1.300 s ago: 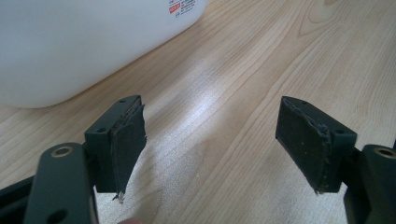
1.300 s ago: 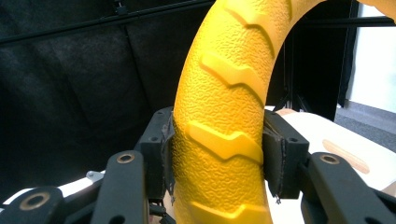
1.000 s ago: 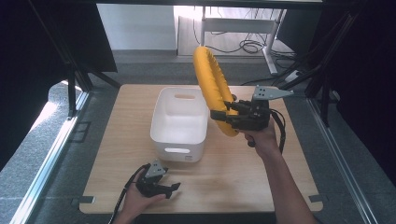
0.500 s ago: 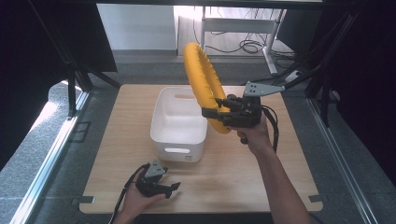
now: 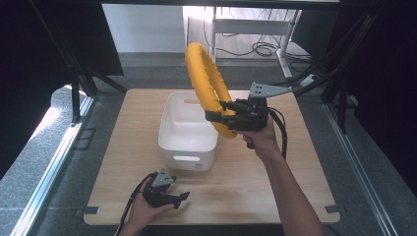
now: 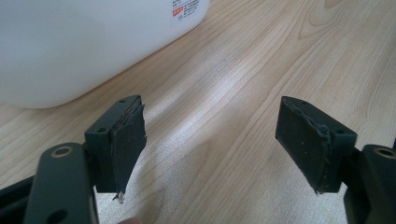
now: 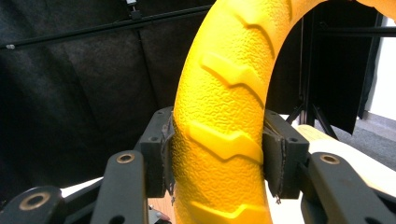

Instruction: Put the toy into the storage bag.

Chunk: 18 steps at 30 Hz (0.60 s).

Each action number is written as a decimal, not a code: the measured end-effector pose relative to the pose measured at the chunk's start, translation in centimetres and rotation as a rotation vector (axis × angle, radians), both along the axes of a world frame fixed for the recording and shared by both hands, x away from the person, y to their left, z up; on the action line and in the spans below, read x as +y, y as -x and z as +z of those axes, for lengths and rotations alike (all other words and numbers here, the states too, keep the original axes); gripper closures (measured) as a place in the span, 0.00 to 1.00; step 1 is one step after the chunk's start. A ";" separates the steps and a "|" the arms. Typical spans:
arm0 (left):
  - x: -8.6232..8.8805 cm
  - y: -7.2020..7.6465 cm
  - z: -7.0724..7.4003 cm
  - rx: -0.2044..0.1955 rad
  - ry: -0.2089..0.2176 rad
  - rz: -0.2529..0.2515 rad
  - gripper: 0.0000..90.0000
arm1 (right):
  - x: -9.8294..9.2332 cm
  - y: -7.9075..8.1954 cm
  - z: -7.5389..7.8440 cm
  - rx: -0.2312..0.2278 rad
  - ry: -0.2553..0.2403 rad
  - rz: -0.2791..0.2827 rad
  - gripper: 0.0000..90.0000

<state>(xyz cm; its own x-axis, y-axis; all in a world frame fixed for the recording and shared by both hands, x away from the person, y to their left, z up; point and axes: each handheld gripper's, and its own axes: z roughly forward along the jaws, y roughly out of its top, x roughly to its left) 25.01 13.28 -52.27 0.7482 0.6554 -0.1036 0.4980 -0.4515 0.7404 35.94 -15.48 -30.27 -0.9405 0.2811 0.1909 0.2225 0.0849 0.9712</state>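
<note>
A light wooden table (image 5: 295,187) with rounded corners stands in the middle of the high view, its grain running lengthwise; the same pale wood (image 6: 261,70) lies under the left gripper view. Small metal brackets (image 5: 332,209) sit at its near corners. Grey carpet floor (image 5: 44,196) surrounds it, with a bright patch of daylight (image 5: 49,113) at the left. Metal rails (image 5: 54,167) run along the floor on both sides. Black curtains (image 5: 29,59) hang left and right, black stand legs (image 5: 76,93) before them. At the back a white desk (image 5: 255,24) stands over tangled cables (image 5: 263,47), beside a white wall (image 5: 142,24). The right gripper view shows black cloth (image 7: 70,84) under a dark pole (image 7: 93,30)
</note>
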 end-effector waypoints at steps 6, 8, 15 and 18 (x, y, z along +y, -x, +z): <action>0.0 0.0 0.0 0.001 0.000 -0.001 0.27 | 0.5 -0.1 0.0 -0.006 0.002 0.009 0.57; 0.0 0.0 0.0 0.000 0.001 0.001 0.27 | 0.6 -0.2 -0.1 0.000 -0.002 0.010 0.57; 0.2 0.0 0.1 -0.003 0.005 0.007 0.27 | 1.3 -0.3 0.0 0.000 0.001 0.025 0.57; 0.2 0.0 0.1 -0.004 0.005 0.006 0.27 | 1.6 -0.4 0.0 0.000 0.002 0.026 0.57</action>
<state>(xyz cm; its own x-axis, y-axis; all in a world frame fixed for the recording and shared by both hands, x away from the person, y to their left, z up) 25.00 13.49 -52.15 0.7445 0.6595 -0.1038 0.4978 -0.4448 0.7445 36.33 -13.86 -30.26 -0.9476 0.2565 0.1902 0.2200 0.0927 0.9711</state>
